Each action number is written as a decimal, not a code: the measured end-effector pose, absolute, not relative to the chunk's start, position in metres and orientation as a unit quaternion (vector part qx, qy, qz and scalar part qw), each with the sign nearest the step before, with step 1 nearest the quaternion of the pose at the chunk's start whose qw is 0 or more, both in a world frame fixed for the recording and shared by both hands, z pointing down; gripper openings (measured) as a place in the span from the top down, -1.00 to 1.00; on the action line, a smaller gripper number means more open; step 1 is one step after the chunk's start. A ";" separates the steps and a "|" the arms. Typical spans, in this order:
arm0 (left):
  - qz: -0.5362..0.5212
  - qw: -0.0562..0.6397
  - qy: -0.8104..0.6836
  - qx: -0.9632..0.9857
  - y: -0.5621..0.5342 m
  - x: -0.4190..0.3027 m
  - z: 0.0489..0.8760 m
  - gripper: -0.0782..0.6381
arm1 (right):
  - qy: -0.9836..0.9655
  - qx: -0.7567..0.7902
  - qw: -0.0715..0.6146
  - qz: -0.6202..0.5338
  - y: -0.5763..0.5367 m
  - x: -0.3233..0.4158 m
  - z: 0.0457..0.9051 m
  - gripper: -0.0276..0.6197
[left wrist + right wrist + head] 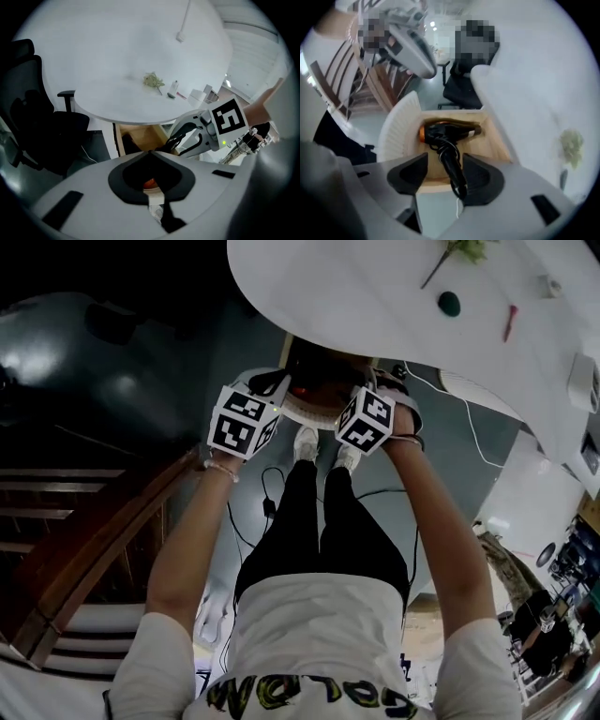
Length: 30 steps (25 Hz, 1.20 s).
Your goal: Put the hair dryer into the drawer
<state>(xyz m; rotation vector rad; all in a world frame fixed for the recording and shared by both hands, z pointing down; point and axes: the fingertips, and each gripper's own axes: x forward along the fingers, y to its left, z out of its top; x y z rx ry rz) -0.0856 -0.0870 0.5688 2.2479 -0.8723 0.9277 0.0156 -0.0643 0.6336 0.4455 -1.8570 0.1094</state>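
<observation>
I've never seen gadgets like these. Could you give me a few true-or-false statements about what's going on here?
1. The hair dryer lies in the open wooden drawer. True.
2. The right gripper is clamped on the hair dryer. False: its jaws stand apart, not pressing on it.
3. The left gripper has its jaws together. True.
4. The table above the drawer is black. False: it is white.
</observation>
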 end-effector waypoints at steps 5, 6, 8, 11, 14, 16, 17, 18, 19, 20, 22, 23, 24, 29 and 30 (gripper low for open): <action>0.291 0.257 -0.355 0.850 -0.078 -0.079 0.522 0.74 | -0.819 0.259 0.506 0.078 -0.061 0.030 0.583 0.36; 0.282 0.254 -0.359 0.853 -0.076 -0.077 0.512 0.74 | -0.823 0.274 0.492 0.084 -0.060 0.034 0.571 0.40; 0.263 0.250 -0.365 0.857 -0.070 -0.073 0.492 0.74 | -0.828 0.303 0.463 0.094 -0.058 0.043 0.546 0.44; 0.234 0.239 -0.375 0.865 -0.067 -0.068 0.459 0.74 | -0.835 0.342 0.419 0.097 -0.061 0.055 0.505 0.52; 0.203 0.227 -0.389 0.870 -0.067 -0.067 0.422 0.74 | -0.842 0.371 0.379 0.094 -0.061 0.066 0.463 0.62; 0.181 0.221 -0.397 0.872 -0.064 -0.066 0.395 0.74 | -0.847 0.391 0.348 0.095 -0.057 0.072 0.432 0.65; 0.172 0.216 -0.398 0.875 -0.061 -0.064 0.382 0.75 | -0.849 0.401 0.329 0.096 -0.055 0.075 0.415 0.66; 0.164 0.209 -0.398 0.878 -0.058 -0.061 0.368 0.75 | -0.852 0.411 0.310 0.098 -0.052 0.077 0.399 0.67; 0.158 0.200 -0.395 0.882 -0.054 -0.057 0.355 0.75 | -0.854 0.419 0.291 0.099 -0.050 0.079 0.382 0.69; 0.153 0.190 -0.392 0.887 -0.049 -0.052 0.343 0.75 | -0.856 0.426 0.274 0.099 -0.046 0.081 0.365 0.69; 0.145 0.168 -0.386 0.895 -0.040 -0.044 0.318 0.75 | -0.860 0.437 0.247 0.094 -0.039 0.085 0.335 0.76; 0.141 0.156 -0.384 0.899 -0.037 -0.039 0.305 0.75 | -0.861 0.441 0.236 0.090 -0.036 0.087 0.321 0.77; 0.134 0.148 -0.382 0.902 -0.034 -0.035 0.293 0.75 | -0.862 0.446 0.226 0.085 -0.032 0.089 0.307 0.77; 0.107 0.097 -0.374 0.916 -0.007 -0.012 0.232 0.75 | -0.863 0.470 0.171 0.067 -0.003 0.103 0.240 0.80; 0.105 0.079 -0.370 0.920 -0.002 -0.007 0.219 0.75 | -0.863 0.475 0.160 0.063 0.002 0.106 0.227 0.80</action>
